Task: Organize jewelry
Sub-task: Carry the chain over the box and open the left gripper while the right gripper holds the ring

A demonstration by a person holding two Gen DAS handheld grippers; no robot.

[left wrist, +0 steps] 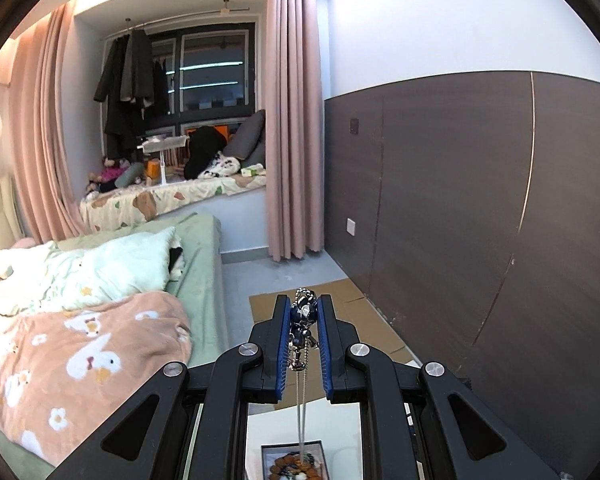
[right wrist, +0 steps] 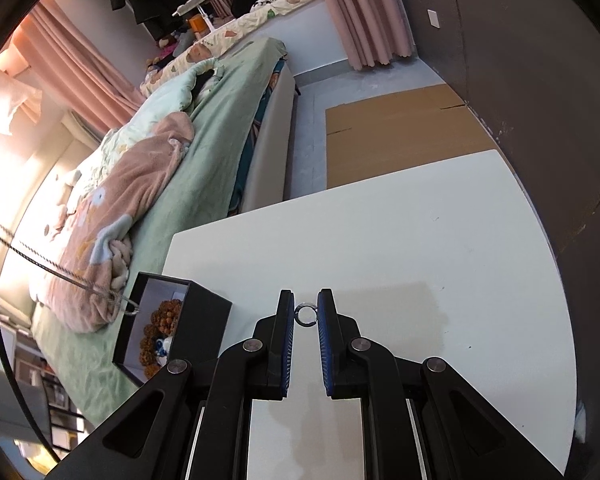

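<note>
My left gripper is shut on a dark blue beaded necklace, held high above the table. Its silver chain hangs straight down into the open black jewelry box below. In the right wrist view the same chain crosses from the left edge down to the box, which holds a brown bead bracelet. My right gripper is shut on a small silver ring, just above the white table.
A bed with green sheet and pink blanket runs along the table's left side. Flattened cardboard lies on the floor beyond the table. A dark panelled wall stands to the right.
</note>
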